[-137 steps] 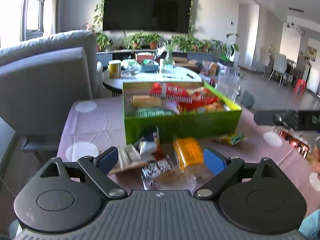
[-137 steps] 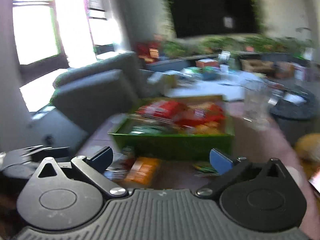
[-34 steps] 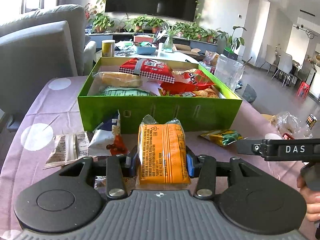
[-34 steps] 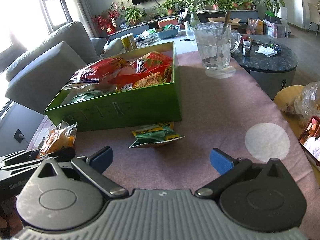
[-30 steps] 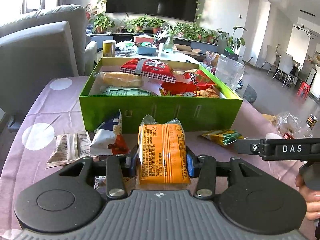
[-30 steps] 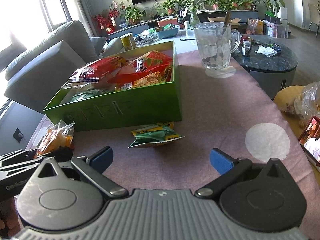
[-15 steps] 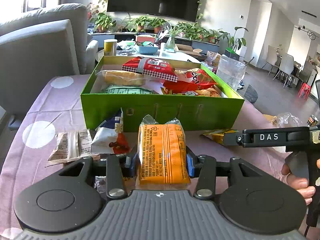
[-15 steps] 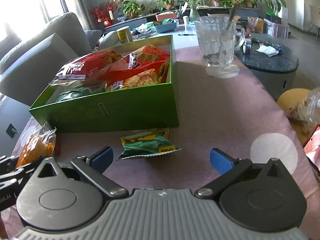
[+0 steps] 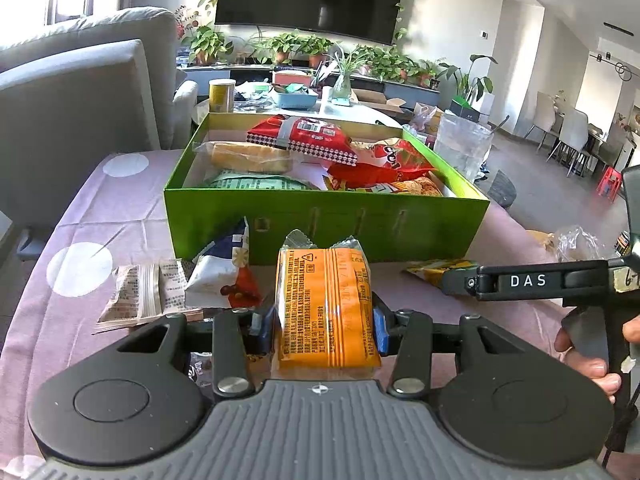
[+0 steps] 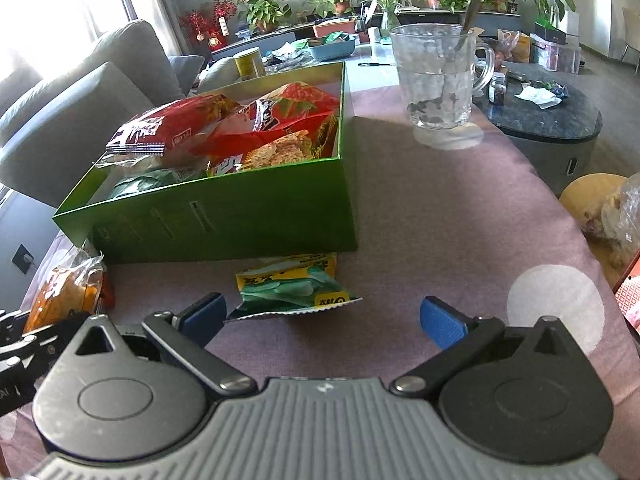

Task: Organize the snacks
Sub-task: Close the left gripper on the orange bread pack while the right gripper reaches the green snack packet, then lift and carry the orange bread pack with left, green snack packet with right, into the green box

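the left hand-held gripper is clamped on the orange snack pack, held just in front of the green box; the pack looks light and soft, a crinkly wrapper likely to crush, so a gentle hold across its middle suits. the right hand-held gripper stands wide and empty over the green-yellow packet, which lies flat on the desk beside the box's near wall; it is thin and slippery, best pinched at an edge.

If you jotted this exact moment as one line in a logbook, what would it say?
left gripper: shut on orange snack pack | right gripper: open, just short of green snack packet | green box: holds several snacks
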